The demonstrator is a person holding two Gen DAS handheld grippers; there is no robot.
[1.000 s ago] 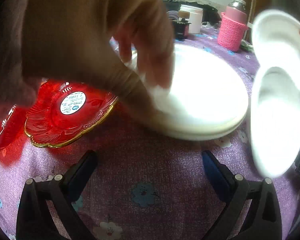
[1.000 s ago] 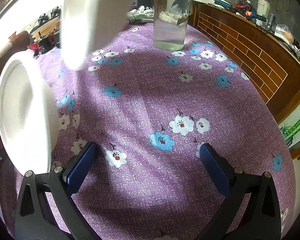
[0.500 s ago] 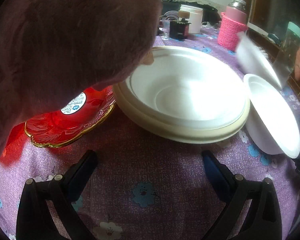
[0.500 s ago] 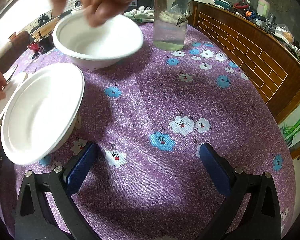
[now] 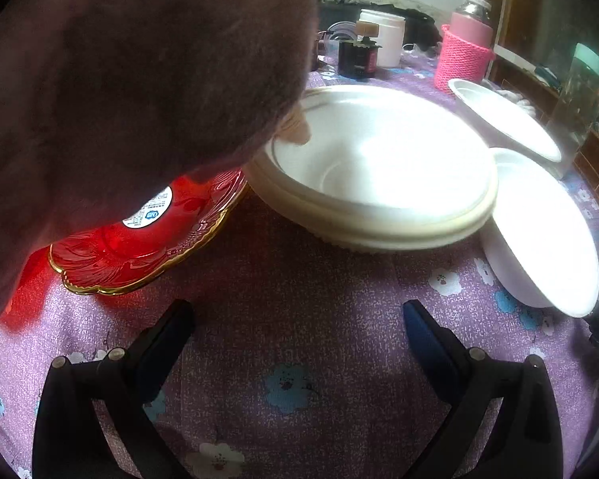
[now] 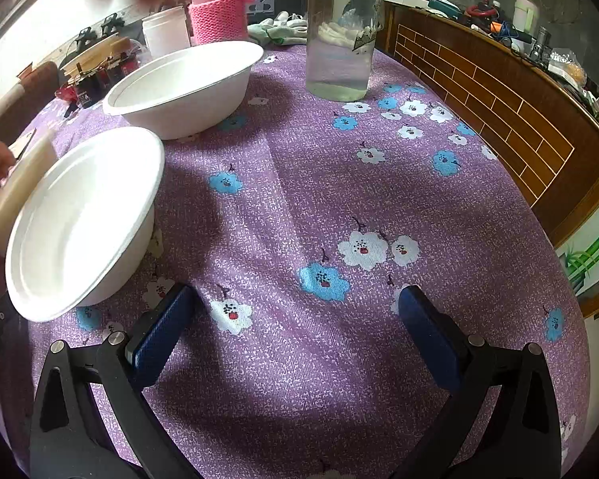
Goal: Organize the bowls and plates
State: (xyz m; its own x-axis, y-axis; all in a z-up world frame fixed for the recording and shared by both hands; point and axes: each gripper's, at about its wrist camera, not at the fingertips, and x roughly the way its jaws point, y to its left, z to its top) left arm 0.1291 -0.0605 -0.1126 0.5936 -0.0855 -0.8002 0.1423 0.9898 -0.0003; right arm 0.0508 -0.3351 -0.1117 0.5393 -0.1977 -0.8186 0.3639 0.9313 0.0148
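Two white paper bowls, near (image 6: 80,219) and far (image 6: 183,84), newly set down on floral tablecloth (image 6: 339,199); left gripper (image 5: 297,343) and right gripper (image 6: 295,327) spread, empty; sorting not begun.

Purple cloth with blue and white flowers (image 6: 339,207) over the counter. Tall clear glass jar (image 6: 341,40) at the far side. Pink bottle in a pink knitted sleeve (image 6: 219,12) beside a white plastic tub (image 6: 165,36). Brick-patterned brown wall (image 6: 499,111) at right.
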